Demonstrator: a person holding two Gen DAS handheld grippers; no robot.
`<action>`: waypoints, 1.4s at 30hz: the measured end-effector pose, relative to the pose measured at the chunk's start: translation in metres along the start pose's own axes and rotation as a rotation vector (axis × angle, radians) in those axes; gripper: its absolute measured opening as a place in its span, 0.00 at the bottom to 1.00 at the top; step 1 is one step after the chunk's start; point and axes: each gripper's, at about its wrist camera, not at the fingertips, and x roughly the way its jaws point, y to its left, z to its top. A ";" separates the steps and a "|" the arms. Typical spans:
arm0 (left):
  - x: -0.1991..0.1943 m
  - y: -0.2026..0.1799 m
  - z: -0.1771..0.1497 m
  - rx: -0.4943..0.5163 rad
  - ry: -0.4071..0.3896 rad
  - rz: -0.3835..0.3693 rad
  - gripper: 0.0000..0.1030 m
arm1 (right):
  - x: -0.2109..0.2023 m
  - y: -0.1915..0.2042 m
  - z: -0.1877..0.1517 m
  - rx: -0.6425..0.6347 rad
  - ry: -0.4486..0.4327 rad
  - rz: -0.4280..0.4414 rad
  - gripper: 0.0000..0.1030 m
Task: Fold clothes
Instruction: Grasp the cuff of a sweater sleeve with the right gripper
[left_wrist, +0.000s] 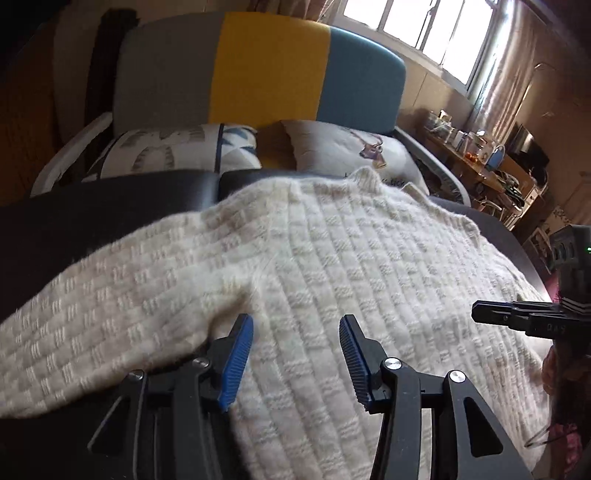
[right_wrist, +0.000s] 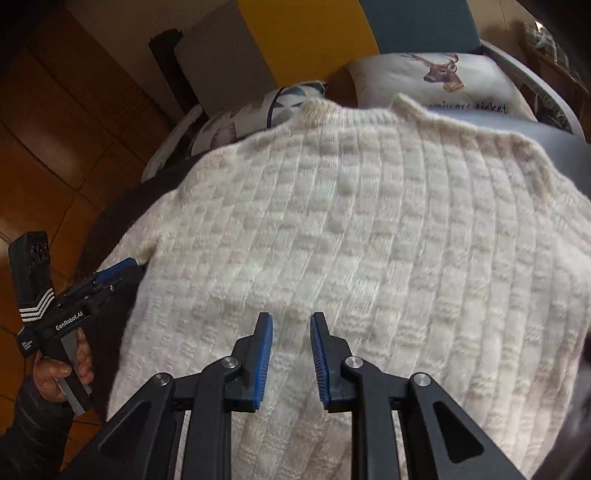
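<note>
Across the dark seat (left_wrist: 92, 206) a cream knitted sweater (left_wrist: 332, 258) is spread flat, its neckline lying toward the back edge beside a deer-print cushion (right_wrist: 443, 81). It is judged soft, thick and limp, light enough to lift but prone to sag and stretch; hold is best taken at hem or shoulder seams. The left gripper (left_wrist: 295, 332) is held wide apart above the knit, and the right gripper (right_wrist: 291, 332) narrowly apart, nothing being gripped. "GenRobot.AI" is read on the left tool, and "ticket" on the cushion.

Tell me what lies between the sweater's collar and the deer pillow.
Nothing. In the right wrist view the sweater's collar overlaps the lower edge of the deer pillow; no other object shows between them.
</note>
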 end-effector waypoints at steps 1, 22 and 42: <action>0.006 -0.004 0.012 0.022 -0.007 -0.009 0.49 | -0.005 -0.007 0.009 0.011 -0.017 -0.008 0.20; 0.108 -0.004 0.063 0.054 0.026 0.146 0.48 | 0.033 -0.123 0.091 0.152 -0.049 -0.277 0.20; 0.005 -0.146 -0.063 -0.060 0.092 -0.150 0.70 | -0.268 -0.318 -0.276 1.179 -0.699 -0.045 0.27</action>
